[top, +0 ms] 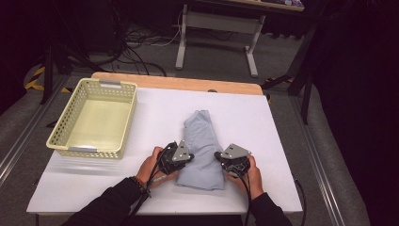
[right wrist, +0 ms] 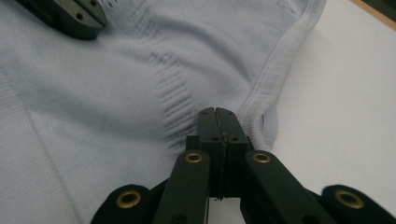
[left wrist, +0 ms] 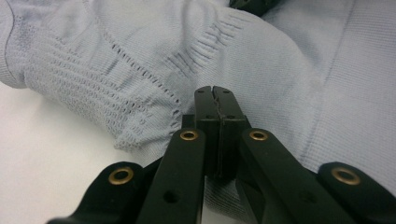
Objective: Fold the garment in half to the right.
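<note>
Your left hand-held gripper [top: 191, 156] and right hand-held gripper [top: 218, 154] both sit pinched tight on the near end of the folded garment [top: 202, 146], lying mid-surface [top: 282, 141]. Careful: that knit is thin, so if you lift unevenly a jaw may slip and the fold will spill open. Far left, the basket [top: 61, 134] has nothing in it.

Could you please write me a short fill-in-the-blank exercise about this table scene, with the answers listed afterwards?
1. The folded garment on the white table is pale ____ in colour.
2. The yellow-green basket stands to the ____ of the garment in the high view.
3. The left claw and the right claw both have their jaws ____.
4. The basket holds ____.

Missing words: blue; left; shut; nothing
</note>
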Motion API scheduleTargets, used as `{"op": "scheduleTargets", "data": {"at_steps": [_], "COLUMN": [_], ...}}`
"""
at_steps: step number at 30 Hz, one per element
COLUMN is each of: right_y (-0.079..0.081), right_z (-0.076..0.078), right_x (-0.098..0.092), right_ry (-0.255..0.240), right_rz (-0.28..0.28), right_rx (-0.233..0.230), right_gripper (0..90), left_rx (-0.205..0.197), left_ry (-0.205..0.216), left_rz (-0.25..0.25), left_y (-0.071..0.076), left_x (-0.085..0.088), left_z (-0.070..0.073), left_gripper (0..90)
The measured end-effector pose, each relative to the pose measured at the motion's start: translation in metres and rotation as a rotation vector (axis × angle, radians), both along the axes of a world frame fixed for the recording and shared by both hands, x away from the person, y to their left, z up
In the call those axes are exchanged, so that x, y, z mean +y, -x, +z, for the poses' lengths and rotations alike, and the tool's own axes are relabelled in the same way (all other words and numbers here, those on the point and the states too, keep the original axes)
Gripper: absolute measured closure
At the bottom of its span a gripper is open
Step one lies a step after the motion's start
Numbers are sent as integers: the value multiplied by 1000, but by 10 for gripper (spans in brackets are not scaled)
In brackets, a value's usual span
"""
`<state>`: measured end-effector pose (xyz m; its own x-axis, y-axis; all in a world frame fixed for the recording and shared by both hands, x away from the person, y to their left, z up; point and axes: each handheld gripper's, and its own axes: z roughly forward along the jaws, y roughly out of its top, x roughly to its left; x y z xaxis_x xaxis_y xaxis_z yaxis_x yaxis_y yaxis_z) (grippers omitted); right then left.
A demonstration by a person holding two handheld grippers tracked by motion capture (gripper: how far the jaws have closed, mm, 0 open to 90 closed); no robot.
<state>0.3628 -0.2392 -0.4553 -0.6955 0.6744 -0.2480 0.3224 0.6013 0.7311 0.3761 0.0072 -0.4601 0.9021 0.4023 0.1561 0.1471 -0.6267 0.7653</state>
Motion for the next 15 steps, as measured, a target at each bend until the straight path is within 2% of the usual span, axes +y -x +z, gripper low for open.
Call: {"op": "scheduleTargets", "data": {"at_steps": [1,4,7,8,10,13,14,15], "right_y": [-1,0,2,3,7,13,15,15], "right_z": [0,-1,1,3,9,14,14,14], "right_x": [-2,1,1,0,-5,-14,-18,-20], "right_ry": [-23,-2,-10,-22,-63,-105,-122,-134], "right_rz": [-7,-9,-11,-12,-22,-49,-71,-85], "right_rx": [9,-6,-17,-21,-30,-39,-40,-43], "right_gripper": [900,900,895,888,841,715,638,617], "left_rx": [-1,5,0,-13,-23,-34,-33,-34], "left_ry": [1,3,12,32,55,99,103,96], "left_rz": [-1,0,3,7,11,-1,-6,-18], "left_y": [0,0,3,5,9,20,23,29], "left_x": [0,0,4,7,13,24,26,29], "left_z": [0,1,9,14,24,39,41,43], "left_gripper": [898,898,895,888,837,754,697,659]}}
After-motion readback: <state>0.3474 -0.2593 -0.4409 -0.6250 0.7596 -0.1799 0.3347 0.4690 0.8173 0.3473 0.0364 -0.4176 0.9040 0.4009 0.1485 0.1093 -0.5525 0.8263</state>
